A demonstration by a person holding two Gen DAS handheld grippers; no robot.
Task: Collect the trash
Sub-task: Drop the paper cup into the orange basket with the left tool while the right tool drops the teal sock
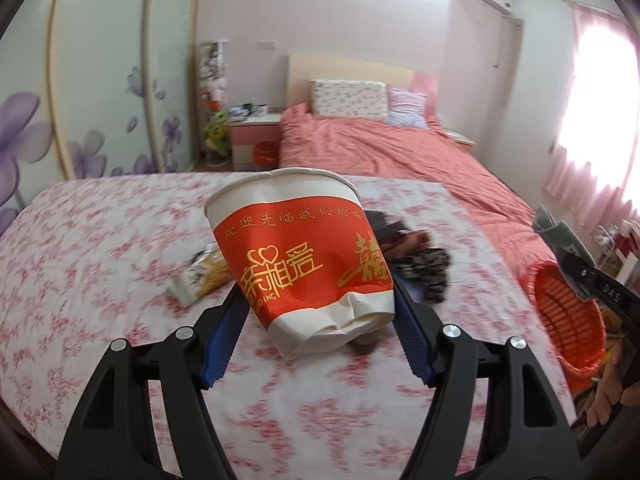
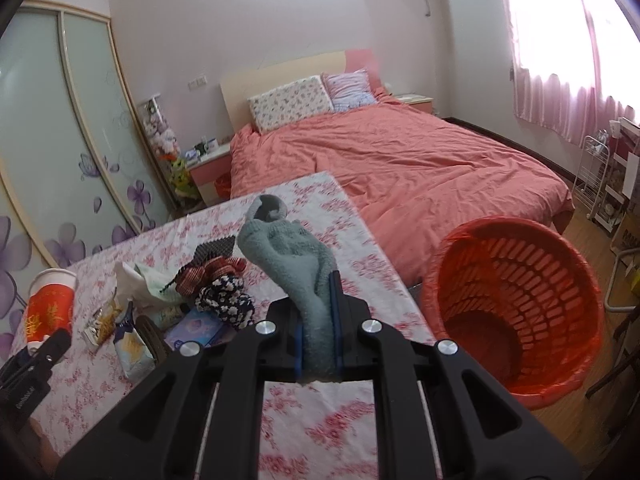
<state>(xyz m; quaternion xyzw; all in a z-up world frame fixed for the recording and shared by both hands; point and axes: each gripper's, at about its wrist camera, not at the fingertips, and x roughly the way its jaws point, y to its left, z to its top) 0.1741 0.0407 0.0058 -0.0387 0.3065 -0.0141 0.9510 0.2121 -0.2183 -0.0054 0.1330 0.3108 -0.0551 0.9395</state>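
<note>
The left gripper (image 1: 318,300) has its fingers squeezed on a crumpled red and white paper cup (image 1: 300,256), held up over the flowery tablecloth (image 1: 100,280). A snack wrapper (image 1: 202,272) lies just left of the left finger, and some dark cloth (image 1: 424,264) sits past the right one. The right gripper (image 2: 318,320) is pinched narrow on a grey-green sock (image 2: 292,256) sticking up between its fingers. The red basket (image 2: 516,304) sits off to the right of those fingers, beside the table.

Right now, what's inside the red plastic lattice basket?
The red plastic lattice basket shows only its own slatted walls and dark bottom; no trash visible. Its near wall hides part of the floor. The grey sock is outside.
</note>
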